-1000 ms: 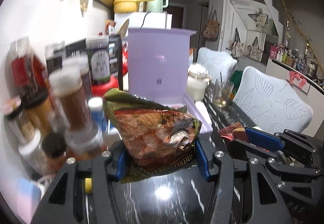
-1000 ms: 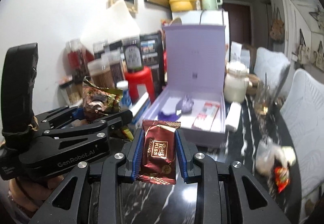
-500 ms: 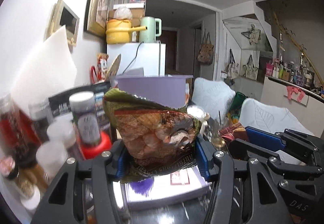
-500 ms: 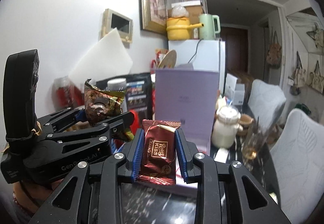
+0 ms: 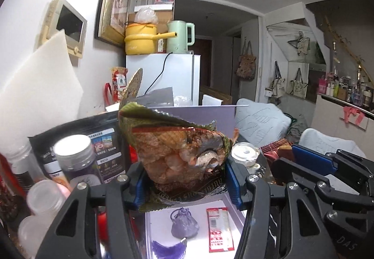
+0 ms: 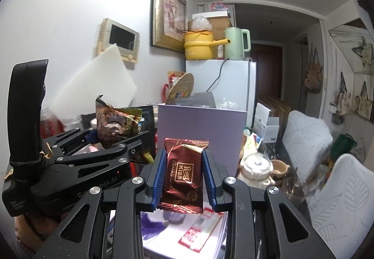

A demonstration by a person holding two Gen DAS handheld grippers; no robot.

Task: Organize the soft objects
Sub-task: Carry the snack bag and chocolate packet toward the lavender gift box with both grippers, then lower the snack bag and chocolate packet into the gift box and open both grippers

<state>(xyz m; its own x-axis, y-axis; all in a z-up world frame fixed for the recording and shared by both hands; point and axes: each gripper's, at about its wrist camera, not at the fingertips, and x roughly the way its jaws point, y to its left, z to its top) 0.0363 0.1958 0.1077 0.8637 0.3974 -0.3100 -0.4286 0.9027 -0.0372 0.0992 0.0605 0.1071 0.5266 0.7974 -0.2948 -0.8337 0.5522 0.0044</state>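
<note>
Crinkled foil defines both loads: the left gripper (image 5: pixel 184 179) clamps a brown-green crumpled snack packet (image 5: pixel 180 153), the right gripper (image 6: pixel 182 179) pinches a maroon foil chocolate sachet (image 6: pixel 182 172). Both hang above the open lilac cardboard box (image 6: pixel 201 132). Recommendation: lower each inside the box walls before releasing, clear of the purple drawstring pouch (image 5: pixel 184 226).

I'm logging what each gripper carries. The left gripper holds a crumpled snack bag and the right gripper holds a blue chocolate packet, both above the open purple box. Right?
Not quite: the chocolate packet in the right gripper is dark red, not blue, as the right wrist view shows; only the pads are blue. The left gripper does hold the crumpled snack bag, above the open purple box.
</note>
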